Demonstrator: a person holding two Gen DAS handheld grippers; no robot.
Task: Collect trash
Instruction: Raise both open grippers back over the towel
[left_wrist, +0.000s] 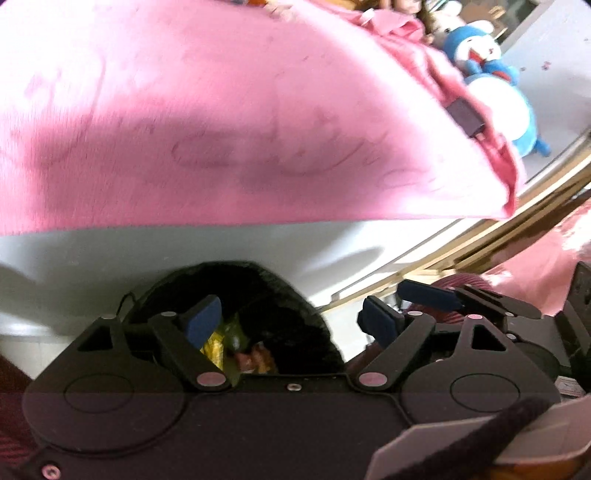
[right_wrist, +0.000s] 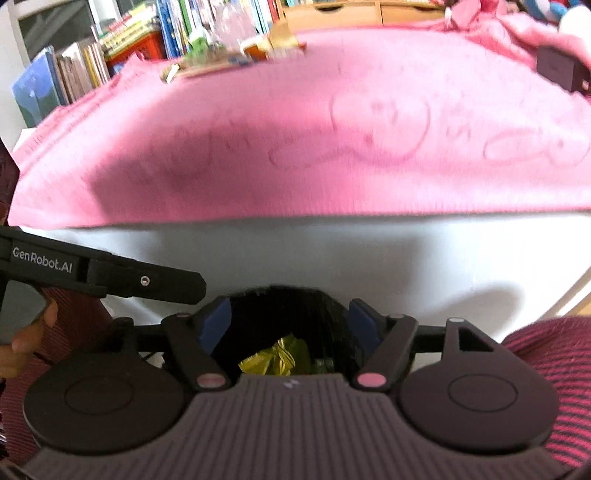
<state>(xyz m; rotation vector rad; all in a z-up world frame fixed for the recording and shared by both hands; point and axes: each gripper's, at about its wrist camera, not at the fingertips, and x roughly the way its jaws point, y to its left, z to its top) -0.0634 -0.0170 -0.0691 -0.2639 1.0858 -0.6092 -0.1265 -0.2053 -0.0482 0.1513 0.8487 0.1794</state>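
- The left gripper (left_wrist: 291, 314) has its blue-padded fingers (left_wrist: 201, 319) spread wide with nothing clamped between them; the pads touch no object.
- The right gripper (right_wrist: 290, 323) is likewise spread wide and empty; its pads stand either side of the opening below without contact.
- A black trash bag (left_wrist: 258, 291) sits under both grippers at the near edge of the white table (left_wrist: 184, 251). Its mouth is open upward, so that wrappers can be dropped in from above.
- The collected trash lies inside the bag: a crumpled yellow-green wrapper (right_wrist: 277, 356) in the right wrist view, and yellow and reddish wrappers (left_wrist: 236, 350) in the left wrist view.
- Judgement: with both tools open and empty directly above the bag, a release appears complete; the deposit step is likely finished.
- A pink towel (right_wrist: 295, 129) covers the far part of the table. No loose trash shows on its near area.
- Only the right wrist view shows the far edge of the towel, where a cluster of small packets (right_wrist: 236, 55) sits, blurred, before a bookshelf (right_wrist: 92, 62). Whether those packets are trash cannot be determined.
- Only the left wrist view shows a blue-and-white plush toy (left_wrist: 491, 81) beyond the towel, and the right gripper's fingers (left_wrist: 428, 295) beside the bag.
- A small dark box (right_wrist: 557, 68) rests on the towel in both views.
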